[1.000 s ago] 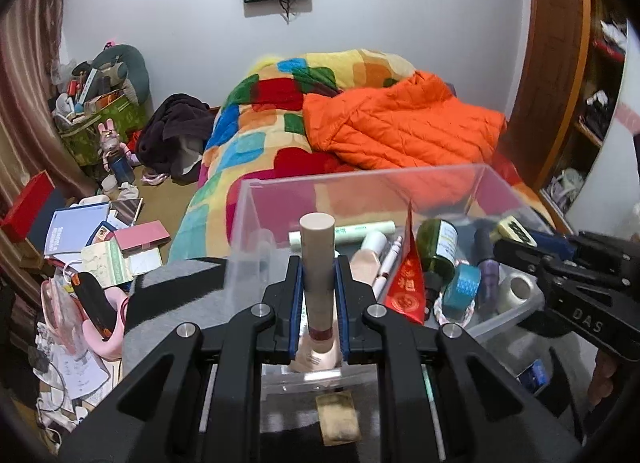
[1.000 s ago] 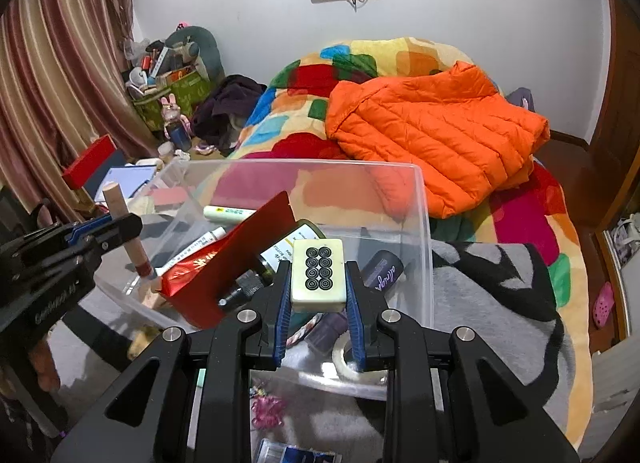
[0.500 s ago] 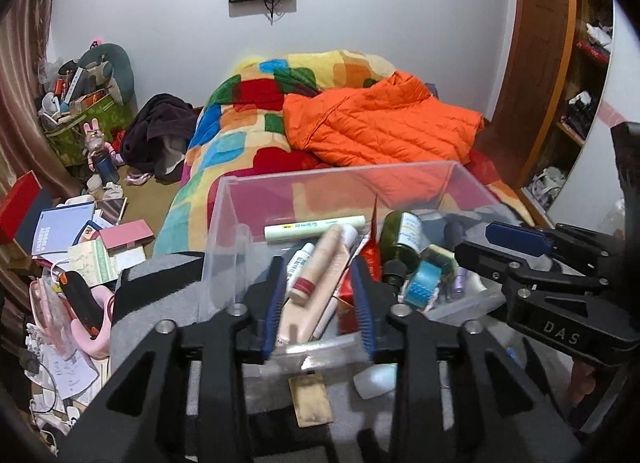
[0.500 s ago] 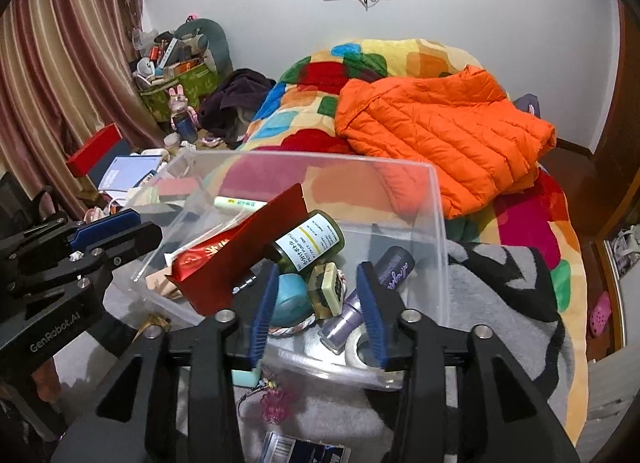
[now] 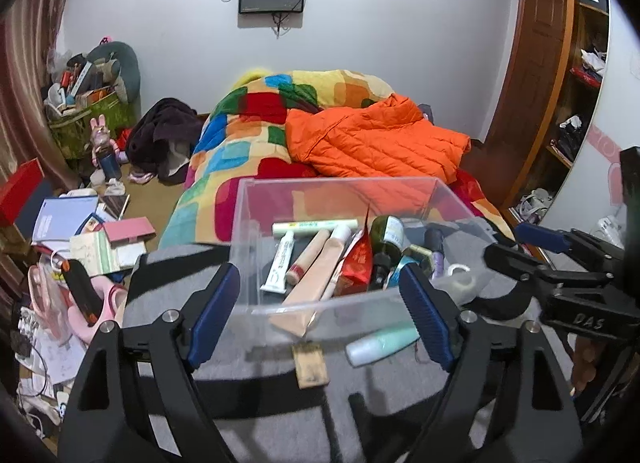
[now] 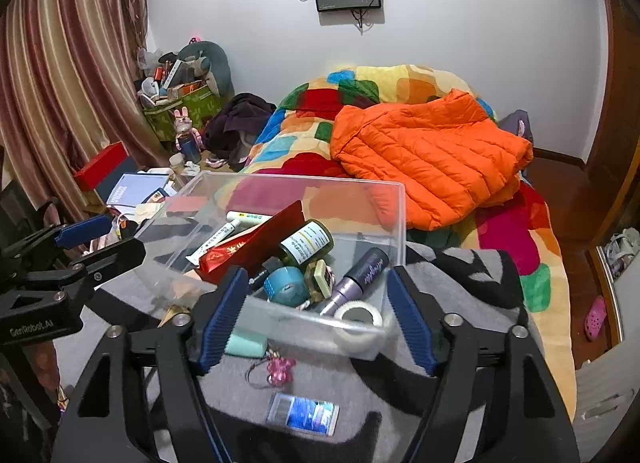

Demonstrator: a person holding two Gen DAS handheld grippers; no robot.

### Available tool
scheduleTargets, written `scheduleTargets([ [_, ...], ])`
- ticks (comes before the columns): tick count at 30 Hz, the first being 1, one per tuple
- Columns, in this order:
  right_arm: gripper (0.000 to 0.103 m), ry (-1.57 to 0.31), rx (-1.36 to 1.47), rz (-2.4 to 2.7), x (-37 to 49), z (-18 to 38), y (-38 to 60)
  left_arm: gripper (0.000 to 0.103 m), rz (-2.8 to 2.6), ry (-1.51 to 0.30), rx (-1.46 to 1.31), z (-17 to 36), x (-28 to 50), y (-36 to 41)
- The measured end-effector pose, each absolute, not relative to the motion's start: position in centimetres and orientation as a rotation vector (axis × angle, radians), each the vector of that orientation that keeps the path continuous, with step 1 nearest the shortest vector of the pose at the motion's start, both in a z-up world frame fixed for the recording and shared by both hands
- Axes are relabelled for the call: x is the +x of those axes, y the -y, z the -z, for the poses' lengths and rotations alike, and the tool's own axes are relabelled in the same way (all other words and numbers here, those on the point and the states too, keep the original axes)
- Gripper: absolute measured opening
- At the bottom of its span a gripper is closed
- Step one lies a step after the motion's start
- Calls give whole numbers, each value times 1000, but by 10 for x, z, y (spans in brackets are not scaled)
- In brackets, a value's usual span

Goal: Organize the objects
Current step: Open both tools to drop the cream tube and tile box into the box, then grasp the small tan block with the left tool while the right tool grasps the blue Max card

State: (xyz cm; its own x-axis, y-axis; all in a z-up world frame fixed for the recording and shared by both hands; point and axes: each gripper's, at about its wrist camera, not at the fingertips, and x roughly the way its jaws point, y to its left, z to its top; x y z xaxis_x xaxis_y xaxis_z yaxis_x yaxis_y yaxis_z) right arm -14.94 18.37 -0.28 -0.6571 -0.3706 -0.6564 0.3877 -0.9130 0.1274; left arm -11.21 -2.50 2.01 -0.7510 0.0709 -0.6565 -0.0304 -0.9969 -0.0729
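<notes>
1. Clear plastic bin [image 5: 256, 259] sits on the grey-and-black blanket [image 5: 256, 415] at the foot of the bed; it is the target for loose items and already holds most of them: red packet [image 6: 256, 245], green bottle [image 6: 306, 243], white tube [image 5: 282, 261], beige tube [image 5: 320, 267], purple tube [image 6: 362, 273], teal tape roll [image 6: 286, 283], mahjong tile [image 6: 318, 277]

2. Left tongs [image 5: 320, 315] hang wide and empty, just before the bin's near wall. Right tongs [image 6: 316, 317] likewise wide, nothing held, at the bin's near right corner

3. Items outside the bin, on the blanket: mint-green bottle [image 5: 380, 343] touching the near wall; white tape roll [image 6: 358, 323] at the near right corner, whether inside or against the wall cannot be told; small tan card [image 5: 310, 363]; pink charm [image 6: 278, 369]; blue foil sachet [image 6: 304, 415]

4. Step judged in hand: pick the next loose item

5. Advice: the mint-green bottle suits the left tongs, gripped across its middle, fingers square to its length; it is round and may roll on the soft blanket

6. The flat sachet and card probably need a low, shallow approach with one finger sliding under an edge

7. Release low inside the bin, away from the leaning red packet
</notes>
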Motion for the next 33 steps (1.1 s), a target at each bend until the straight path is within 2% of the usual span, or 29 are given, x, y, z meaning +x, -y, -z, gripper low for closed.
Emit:
scheduleTargets([
  [18, 72, -72, 1300, 2396, -115, 87, -187, 82, -2733, 96, -1474, 70, -102, 34],
  [21, 72, -184, 1273, 2432, -108, 90, -177, 75, -2717, 77, -1490, 73, -105, 31],
  [24, 72, -214, 1250, 2450, -105, 91, -172, 64, -2715, 40, -1475, 72, -109, 26],
  [26, 70, -214, 1241, 2461, -104, 91, -172, 47, -2703, 41, -1485, 73, -113, 24],
  [28, 55, -201, 1233, 2468, -104, 91, -175, 40, -2708, 43, -1483, 73, -115, 25],
  [30, 47, -190, 1229, 2469, -103, 90, -177, 29, -2695, 61, -1468, 72, -114, 26],
  [31, 46, -181, 1230, 2467, -103, 89, -179, 23, -2690, 68, -1464, 72, -112, 26],
  [33, 46, -163, 1230, 2472, -104, 88, -180, 23, -2697, 70, -1453, 71, -109, 27],
])
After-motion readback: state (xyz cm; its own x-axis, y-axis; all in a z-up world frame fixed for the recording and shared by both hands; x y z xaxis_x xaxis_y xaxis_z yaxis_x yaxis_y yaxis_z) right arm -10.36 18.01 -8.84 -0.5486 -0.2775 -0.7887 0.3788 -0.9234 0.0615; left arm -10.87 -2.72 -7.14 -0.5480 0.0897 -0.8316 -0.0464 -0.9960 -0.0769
